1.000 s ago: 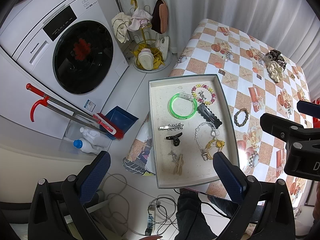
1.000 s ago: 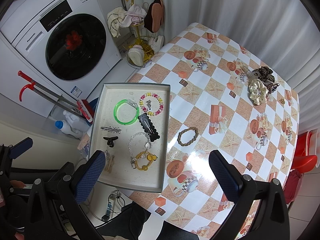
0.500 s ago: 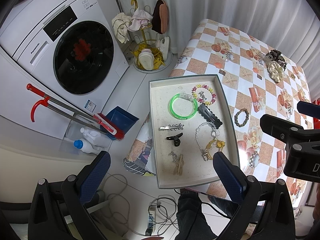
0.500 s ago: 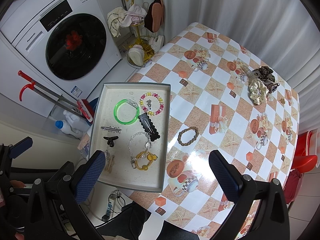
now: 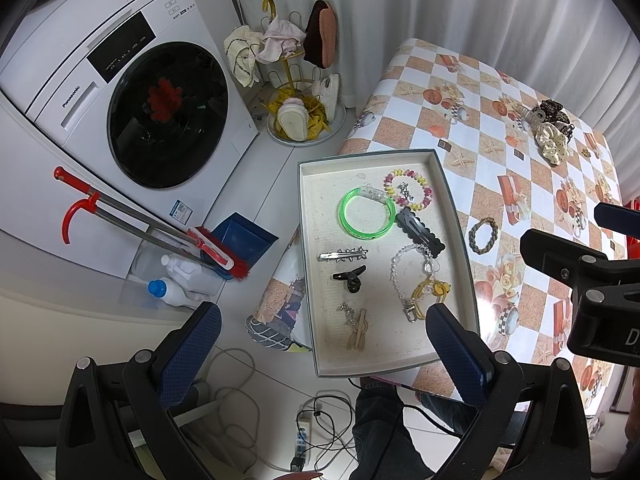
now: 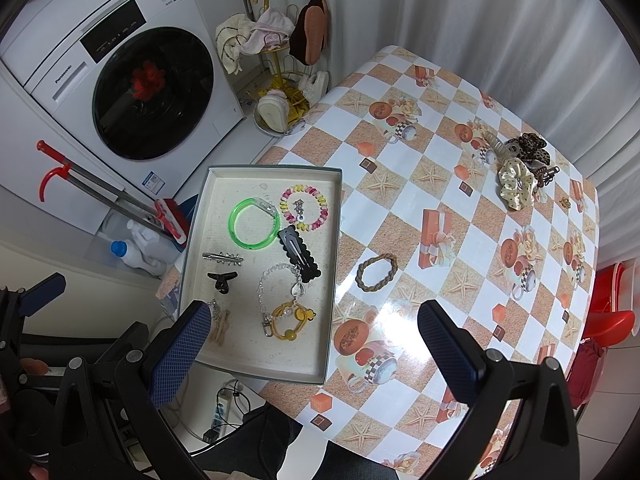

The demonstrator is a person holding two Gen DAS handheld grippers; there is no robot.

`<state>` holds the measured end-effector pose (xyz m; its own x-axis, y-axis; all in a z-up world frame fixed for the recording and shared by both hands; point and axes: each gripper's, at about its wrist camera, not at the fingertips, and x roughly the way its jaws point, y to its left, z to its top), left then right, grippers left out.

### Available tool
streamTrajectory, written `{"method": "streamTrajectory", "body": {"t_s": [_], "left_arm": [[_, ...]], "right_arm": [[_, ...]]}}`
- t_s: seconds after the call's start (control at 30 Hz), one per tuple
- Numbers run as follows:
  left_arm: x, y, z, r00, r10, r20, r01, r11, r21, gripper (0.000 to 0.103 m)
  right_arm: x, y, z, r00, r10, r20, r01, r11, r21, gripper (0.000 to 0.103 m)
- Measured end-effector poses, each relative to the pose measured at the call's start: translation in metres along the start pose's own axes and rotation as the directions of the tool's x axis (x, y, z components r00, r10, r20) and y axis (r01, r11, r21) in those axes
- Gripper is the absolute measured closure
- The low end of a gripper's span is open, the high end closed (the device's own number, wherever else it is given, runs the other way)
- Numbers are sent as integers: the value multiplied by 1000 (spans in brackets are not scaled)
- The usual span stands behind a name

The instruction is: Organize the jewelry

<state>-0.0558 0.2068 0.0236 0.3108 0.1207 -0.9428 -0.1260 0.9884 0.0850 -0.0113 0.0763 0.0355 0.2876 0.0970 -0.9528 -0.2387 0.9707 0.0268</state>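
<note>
Laundry corner, checkered tablecloth (image 6: 448, 184). Tray (image 6: 335, 240) already holding most pieces; braided bracelet (image 6: 376, 271) just beside it (likely next). Left gripper (image 5: 320, 340), right gripper (image 6: 312, 332): wide, empty, poised high to survey.

Tray on the bench edge, jewelry inside.
The tray (image 6: 335, 240) holds bracelets and clips; a braided bracelet (image 6: 376, 272) lies on the bench (image 6: 440, 184) to its right.
</note>
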Motion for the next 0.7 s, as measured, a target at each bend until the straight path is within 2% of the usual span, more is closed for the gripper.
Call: {"method": "streamTrajectory", "body": {"t_s": [0.7], "left_arm": [[2,14,-3,1000,4,0,-4,1000,4,0]], "right_arm": [[0,2,-1,1000,-1,0,1,1000,4,0]]}}
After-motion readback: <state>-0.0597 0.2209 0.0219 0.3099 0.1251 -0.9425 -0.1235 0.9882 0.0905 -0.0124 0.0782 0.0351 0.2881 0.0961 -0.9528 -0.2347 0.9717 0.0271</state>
